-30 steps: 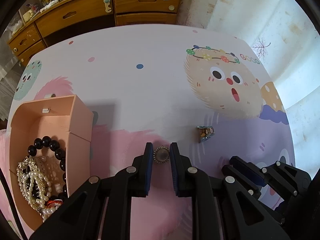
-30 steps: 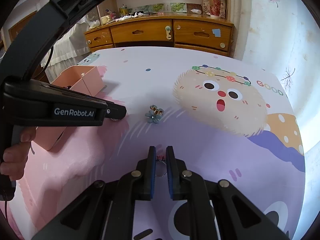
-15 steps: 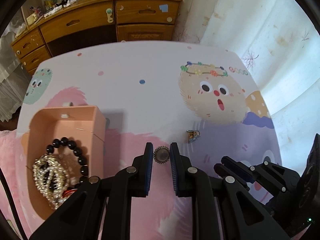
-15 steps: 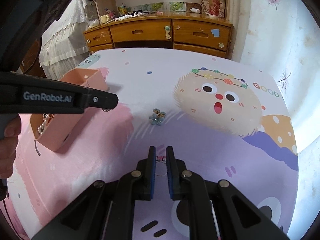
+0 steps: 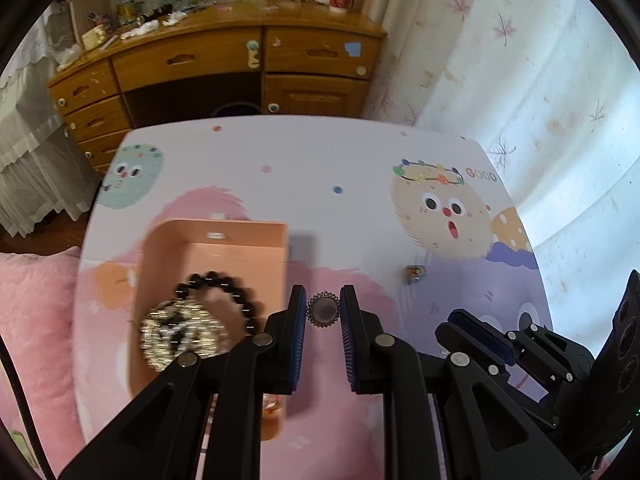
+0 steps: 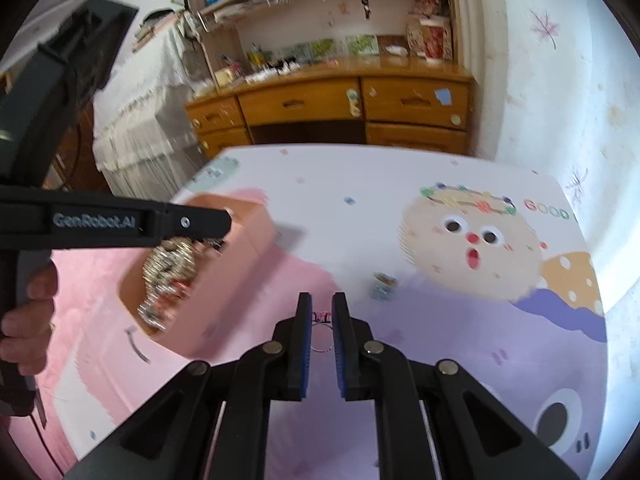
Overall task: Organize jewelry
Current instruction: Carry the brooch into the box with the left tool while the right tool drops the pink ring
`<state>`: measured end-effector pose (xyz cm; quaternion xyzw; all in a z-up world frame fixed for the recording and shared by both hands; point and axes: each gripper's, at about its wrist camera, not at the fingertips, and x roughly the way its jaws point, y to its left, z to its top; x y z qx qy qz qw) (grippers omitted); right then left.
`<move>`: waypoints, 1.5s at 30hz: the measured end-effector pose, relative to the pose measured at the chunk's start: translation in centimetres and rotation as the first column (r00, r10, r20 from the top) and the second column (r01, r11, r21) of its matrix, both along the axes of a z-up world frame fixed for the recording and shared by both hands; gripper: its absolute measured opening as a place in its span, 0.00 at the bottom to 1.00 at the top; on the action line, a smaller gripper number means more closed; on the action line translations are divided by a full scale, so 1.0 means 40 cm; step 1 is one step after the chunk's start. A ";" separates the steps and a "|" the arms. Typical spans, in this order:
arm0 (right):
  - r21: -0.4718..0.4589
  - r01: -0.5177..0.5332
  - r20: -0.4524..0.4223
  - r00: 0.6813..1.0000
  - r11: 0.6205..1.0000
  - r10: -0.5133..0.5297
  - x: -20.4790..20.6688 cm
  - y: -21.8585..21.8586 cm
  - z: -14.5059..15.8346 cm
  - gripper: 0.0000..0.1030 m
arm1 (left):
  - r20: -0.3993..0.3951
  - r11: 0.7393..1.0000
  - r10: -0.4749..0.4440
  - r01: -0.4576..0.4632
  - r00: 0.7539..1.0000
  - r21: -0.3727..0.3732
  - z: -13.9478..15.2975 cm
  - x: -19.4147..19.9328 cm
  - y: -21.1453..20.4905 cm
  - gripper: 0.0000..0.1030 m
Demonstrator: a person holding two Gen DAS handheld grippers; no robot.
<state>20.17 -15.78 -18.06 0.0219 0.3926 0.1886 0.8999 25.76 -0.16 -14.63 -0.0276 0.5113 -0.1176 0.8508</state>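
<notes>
L gripper (image 5: 323, 312) pinches a round brooch (image 5: 323, 309); pink box (image 5: 224, 236) lies just left of it, lower-left frame. R gripper (image 6: 322, 320), farther off, pinches a thin ring (image 6: 322, 332).

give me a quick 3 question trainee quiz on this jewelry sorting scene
1. True or false: the left tool grips a round silver brooch.
2. Which item lies loose on the cartoon-print table cover? A) a small multicoloured hair clip B) a black bead bracelet C) a wristwatch
3. Fill in: the black bead bracelet and the gold and pearl piece lie inside the pink open ____.

Key
1. True. The brooch sits pinched between the pads.
2. A. The bracelet is in the box; no watch shows.
3. Box. Meanwhile the right tool pinches a thin wire ring with a pink top.
</notes>
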 end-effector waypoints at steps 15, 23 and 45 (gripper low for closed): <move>0.133 -0.084 0.087 0.994 0.987 0.073 -0.011 0.187 0.067 0.09 | 0.079 0.998 0.057 -0.059 0.995 0.021 0.051 -0.028 0.228 0.14; 0.158 -0.125 0.082 0.990 0.979 0.113 -0.005 0.261 0.076 0.09 | 0.087 0.996 0.082 -0.084 0.993 0.012 0.052 -0.036 0.296 0.14; 0.153 -0.009 -0.067 0.998 0.988 0.019 0.044 0.189 0.034 0.50 | 0.066 0.988 0.153 -0.153 0.986 -0.005 0.026 -0.054 0.311 0.47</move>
